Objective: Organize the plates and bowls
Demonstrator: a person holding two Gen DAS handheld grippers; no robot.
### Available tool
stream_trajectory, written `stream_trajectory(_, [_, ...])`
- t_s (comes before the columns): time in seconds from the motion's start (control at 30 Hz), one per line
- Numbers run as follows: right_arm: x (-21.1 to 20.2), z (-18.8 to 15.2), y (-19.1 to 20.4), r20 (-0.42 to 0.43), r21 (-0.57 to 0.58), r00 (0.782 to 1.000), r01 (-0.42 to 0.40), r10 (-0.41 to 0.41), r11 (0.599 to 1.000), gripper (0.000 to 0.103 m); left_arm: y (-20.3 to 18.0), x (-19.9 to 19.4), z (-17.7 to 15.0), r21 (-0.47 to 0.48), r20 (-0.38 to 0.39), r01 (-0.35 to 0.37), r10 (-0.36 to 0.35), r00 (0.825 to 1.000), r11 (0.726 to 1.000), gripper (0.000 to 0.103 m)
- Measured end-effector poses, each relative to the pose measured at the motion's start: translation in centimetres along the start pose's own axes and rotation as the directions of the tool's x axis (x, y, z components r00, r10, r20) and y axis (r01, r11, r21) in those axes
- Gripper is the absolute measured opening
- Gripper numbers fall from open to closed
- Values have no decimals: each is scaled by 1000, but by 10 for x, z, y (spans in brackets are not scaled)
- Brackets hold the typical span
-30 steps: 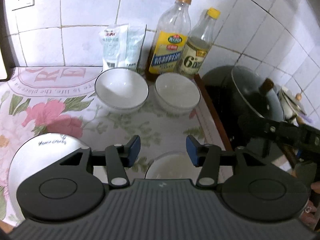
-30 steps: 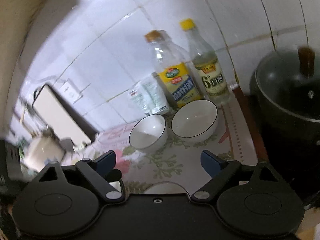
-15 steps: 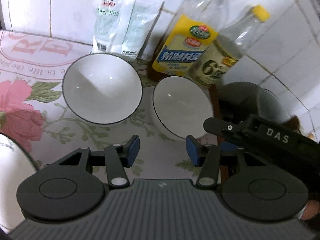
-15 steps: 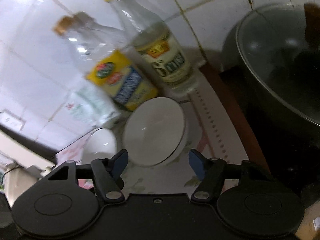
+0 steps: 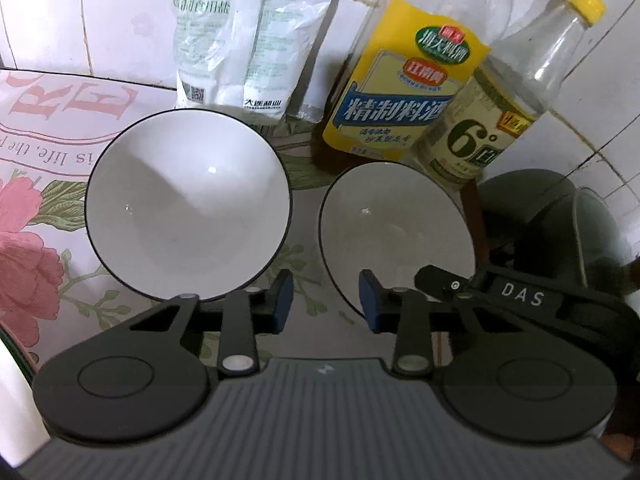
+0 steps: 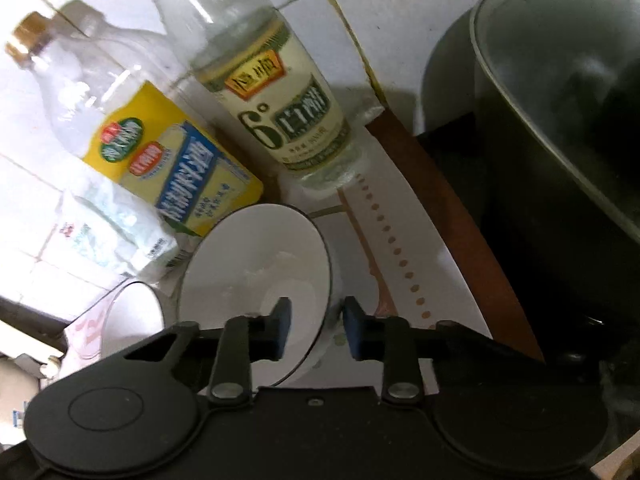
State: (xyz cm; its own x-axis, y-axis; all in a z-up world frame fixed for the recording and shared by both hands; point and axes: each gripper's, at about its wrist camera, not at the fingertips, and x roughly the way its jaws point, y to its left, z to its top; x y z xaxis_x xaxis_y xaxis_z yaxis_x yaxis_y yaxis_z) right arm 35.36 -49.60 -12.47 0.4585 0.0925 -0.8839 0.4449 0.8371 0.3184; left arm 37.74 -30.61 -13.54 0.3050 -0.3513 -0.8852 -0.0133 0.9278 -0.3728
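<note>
While your right gripper (image 6: 314,330) has just been closing astride the right bowl's (image 6: 248,264) rim, left gripper (image 5: 324,298) narrowing on nothing between two empty bowls, left bowl (image 5: 188,212) beside, bottles (image 5: 404,92) behind.

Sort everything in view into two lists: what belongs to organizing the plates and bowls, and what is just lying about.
Belongs to the job:
left bowl
right bowl
plate, only its edge in view

Just lying about:
salt bag
yellow-label bottle
yellow-capped bottle
dark pot
floral cloth
</note>
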Motion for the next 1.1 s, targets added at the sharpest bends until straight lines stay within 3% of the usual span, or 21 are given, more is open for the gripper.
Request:
stream_trajectory(0.1, [6, 1, -5, -8, 25, 1000, 14, -14, 1000, 19, 1, 7, 1, -17, -11, 29, -30, 1000, 999, 17])
stream_trajectory(0.27, [14, 2, -6, -9, 42, 1000, 19, -19, 999, 15, -2, 10, 2, 1, -27, 30, -30, 999, 1000, 16])
stream_trajectory(0.37, [7, -5, 7, 7, -12, 995, 103, -103, 995, 14, -10, 2, -1, 72, -56, 18, -14, 998, 997, 16])
stream_trajectory(0.67, [-39, -28, 23, 19, -35, 998, 63, -63, 997, 15, -7, -50, -13, 176, -55, 24, -14, 998, 984, 16])
stream_trajectory(0.7, [-45, -31, 25, 18, -40, 998, 57, -57, 998, 15, -5, -57, -16, 201, -16, 68, -66, 998, 977, 16])
stream_trajectory(1.1, [-120, -75, 33, -5, -87, 1000, -23, 22, 996, 18, 24, -150, -53, 259, 9, 142, -149, 989, 955, 16])
